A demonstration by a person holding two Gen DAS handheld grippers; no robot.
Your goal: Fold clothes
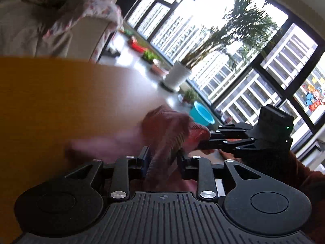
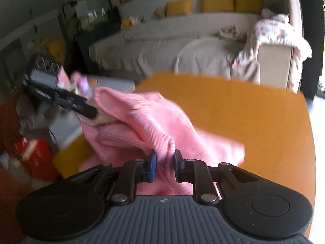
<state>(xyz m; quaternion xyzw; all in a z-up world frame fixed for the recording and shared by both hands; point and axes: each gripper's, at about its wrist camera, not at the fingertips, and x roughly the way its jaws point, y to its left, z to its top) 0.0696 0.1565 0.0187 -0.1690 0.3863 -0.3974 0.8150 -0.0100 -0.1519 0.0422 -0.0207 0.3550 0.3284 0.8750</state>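
Left gripper (image 1: 162, 158): clamped on the pink sweater (image 2: 154, 122), hem bunched.
Right gripper (image 2: 164, 162): pinching its ribbed edge at 6 o'clock.
Why: both lift it off the orange table (image 2: 243, 111) to spread it.

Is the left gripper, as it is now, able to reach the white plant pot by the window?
Probably not: the left gripper is shut on the pink knitted sweater, which the right gripper also holds, and the white plant pot stands on the floor beyond the orange table.
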